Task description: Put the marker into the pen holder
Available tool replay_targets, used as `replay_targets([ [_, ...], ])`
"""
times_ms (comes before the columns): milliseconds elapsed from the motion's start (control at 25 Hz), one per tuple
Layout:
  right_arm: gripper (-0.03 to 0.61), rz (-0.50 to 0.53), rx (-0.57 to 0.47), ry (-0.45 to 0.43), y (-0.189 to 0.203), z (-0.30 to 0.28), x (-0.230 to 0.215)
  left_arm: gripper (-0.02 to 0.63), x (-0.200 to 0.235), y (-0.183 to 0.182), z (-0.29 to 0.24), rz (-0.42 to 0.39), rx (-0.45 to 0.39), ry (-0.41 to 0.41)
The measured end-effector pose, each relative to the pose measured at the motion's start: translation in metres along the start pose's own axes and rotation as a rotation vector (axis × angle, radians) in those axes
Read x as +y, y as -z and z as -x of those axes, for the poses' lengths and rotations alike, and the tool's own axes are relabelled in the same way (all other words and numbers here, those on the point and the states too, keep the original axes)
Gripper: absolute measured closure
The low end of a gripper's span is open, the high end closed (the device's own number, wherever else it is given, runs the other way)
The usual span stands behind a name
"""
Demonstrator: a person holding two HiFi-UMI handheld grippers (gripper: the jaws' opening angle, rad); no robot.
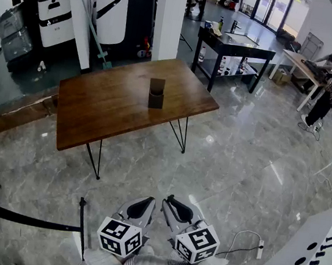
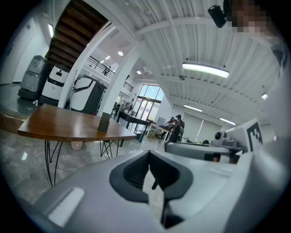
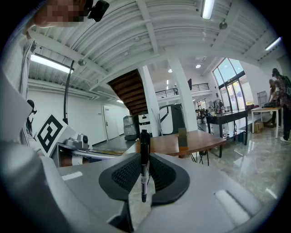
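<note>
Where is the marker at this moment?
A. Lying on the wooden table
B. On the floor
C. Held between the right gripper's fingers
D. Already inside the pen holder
C: the right gripper view shows the black marker standing upright, clamped in the right gripper, while the pen holder stands on the wooden table well ahead of the person.
</note>
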State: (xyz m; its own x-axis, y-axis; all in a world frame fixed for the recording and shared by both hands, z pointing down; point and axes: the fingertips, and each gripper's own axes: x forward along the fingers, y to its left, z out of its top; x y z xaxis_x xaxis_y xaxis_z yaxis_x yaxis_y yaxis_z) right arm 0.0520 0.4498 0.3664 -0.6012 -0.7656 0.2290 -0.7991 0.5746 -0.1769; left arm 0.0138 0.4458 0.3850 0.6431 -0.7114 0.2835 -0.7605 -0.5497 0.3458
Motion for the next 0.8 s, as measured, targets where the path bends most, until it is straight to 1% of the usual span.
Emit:
replay_targets([
  [160,0.525,-0.023,-0.007,0.002,-0.004,-0.027,-0.019,0.606,0.021,-0.006,-0.025,-0.001,0.018,0.004],
  [400,0.525,-0.003,0.000,0.007,-0.021,-0.084,-0.049,0.606,0.071,-0.039,-0.072,0.005,0.013,0.004],
  [600,0.525,-0.033,-0.020,0.040,-0.055,-0.143,-0.090,0.606,0.111,-0.080,-0.122,-0.024,0.035,0.044],
  [800,0.525,-0.064,-0.050,0.074,-0.085,-0.204,-0.127,0.606,0.164,-0.129,-0.166,-0.040,0.022,0.047],
])
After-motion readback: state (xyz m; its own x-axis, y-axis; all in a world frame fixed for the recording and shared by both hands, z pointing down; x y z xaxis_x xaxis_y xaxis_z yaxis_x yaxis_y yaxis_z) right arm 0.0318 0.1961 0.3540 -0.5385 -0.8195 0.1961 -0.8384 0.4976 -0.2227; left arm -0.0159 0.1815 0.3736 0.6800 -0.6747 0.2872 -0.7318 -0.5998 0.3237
